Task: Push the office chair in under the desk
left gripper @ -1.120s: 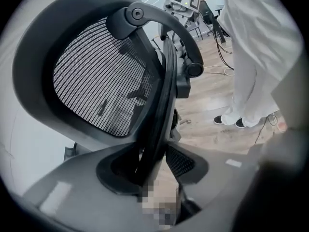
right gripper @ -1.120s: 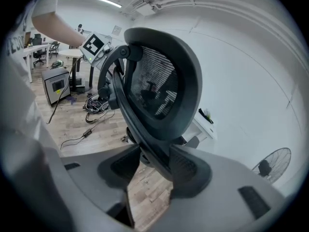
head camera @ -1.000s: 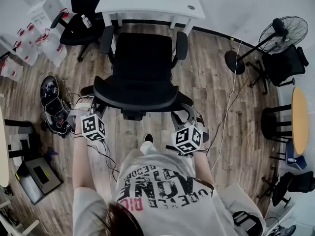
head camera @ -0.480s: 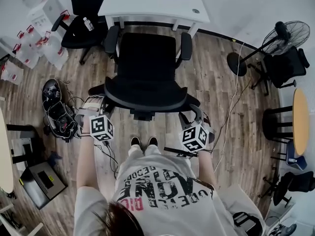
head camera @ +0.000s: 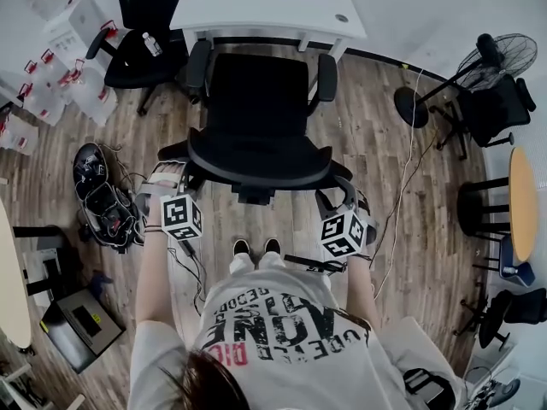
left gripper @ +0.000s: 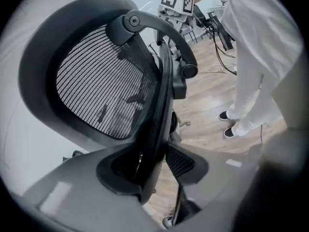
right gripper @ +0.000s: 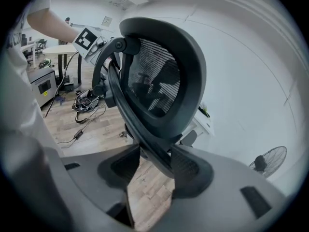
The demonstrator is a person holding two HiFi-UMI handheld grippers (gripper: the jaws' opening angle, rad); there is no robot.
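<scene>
Chair [head camera: 256, 101] rolled toward 12 o'clock since the earlier frames and is now closer to the counter [head camera: 265, 7]. Both tongs went with it. Person's shoes [head camera: 256, 248] stepped up too: both show side by side behind the chair, where only one showed a second ago.

Seat front sits at the counter's near edge, with the armrest tips level with the counter legs. Can't tell if any of the seat is under the top yet. Backrest [head camera: 256, 156] faces 6 o'clock, toward the person.

Left tongs [head camera: 167, 178] are at the backrest's 9 o'clock end. In the left gripper view the backrest rim [left gripper: 161, 105] runs down between the jaws, and they are closed on it. Right tongs [head camera: 340, 199] are at the 3 o'clock end. In the right gripper view the rim crosses slantwise between the jaws and meets both, so they are clamped on it too.

Second chair [head camera: 141, 45] is at 11 o'clock beside the counter, with a bottle [head camera: 152, 43] on its seat. Cable pile [head camera: 102, 199] lies on the floor at 9 o'clock, just beside the left tongs. Fan [head camera: 504, 54] stands at 2 o'clock, well apart from the chair.
</scene>
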